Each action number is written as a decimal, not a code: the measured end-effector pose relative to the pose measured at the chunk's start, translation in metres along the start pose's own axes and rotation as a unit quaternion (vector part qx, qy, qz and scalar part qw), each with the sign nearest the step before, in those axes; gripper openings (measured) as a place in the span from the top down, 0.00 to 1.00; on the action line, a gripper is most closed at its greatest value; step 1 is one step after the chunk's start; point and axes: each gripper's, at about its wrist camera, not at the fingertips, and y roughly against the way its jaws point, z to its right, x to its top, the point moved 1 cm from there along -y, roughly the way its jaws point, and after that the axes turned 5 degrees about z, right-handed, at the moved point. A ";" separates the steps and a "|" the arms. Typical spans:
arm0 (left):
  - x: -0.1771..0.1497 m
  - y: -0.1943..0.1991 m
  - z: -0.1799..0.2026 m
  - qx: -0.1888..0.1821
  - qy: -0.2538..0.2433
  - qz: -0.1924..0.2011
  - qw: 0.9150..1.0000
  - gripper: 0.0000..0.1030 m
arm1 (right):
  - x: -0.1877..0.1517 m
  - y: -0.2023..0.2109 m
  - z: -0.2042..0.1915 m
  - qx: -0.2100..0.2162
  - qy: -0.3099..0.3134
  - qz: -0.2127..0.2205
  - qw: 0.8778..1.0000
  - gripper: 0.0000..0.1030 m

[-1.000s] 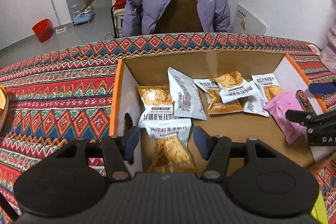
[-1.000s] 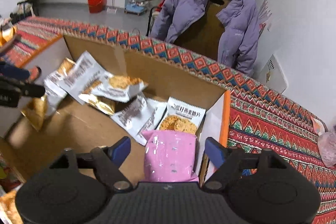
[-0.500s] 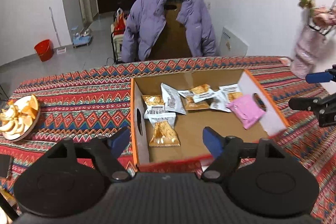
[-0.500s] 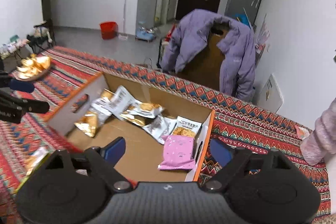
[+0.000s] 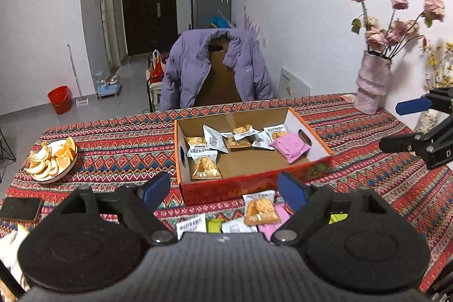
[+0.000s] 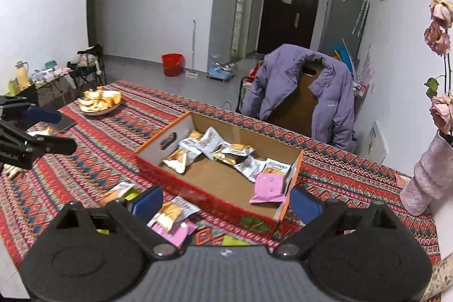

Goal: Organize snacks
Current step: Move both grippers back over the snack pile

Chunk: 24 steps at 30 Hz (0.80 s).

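2 wide-open, empty grippers, left gripper (image 5: 223, 188) and right gripper (image 6: 226, 201), hover before the cardboard box (image 5: 249, 184), apparently ready for loose snack packets (image 5: 259, 210) in front of it.

1. White walls, grey floor (image 5: 34, 120); dark door (image 5: 148, 6) at back.
2. Chair w/ purple jacket (image 5: 215, 67) behind tabletop (image 5: 119, 143), patterned red cloth.
3. Red bucket (image 5: 59, 99) by left wall.
4. Pink vase (image 5: 370, 82) w/ dried roses, right.

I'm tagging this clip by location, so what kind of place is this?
Most likely a lived-in apartment's dining area: a table under a patterned tablecloth, a purple puffer jacket draped over a chair, a vase of dried roses, and a dark entry door.
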 end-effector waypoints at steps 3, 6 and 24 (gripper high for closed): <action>-0.020 0.021 0.002 -0.002 0.017 0.017 1.000 0.15 | -0.019 0.022 -0.013 0.008 -0.001 0.012 1.000 0.04; -0.046 0.037 0.003 0.008 0.025 0.032 0.999 0.14 | -0.042 0.042 -0.026 0.012 0.001 0.023 1.000 0.03; -0.208 0.093 0.037 0.063 0.049 0.079 0.994 0.08 | -0.213 0.094 -0.077 -0.025 -0.061 0.076 0.995 0.00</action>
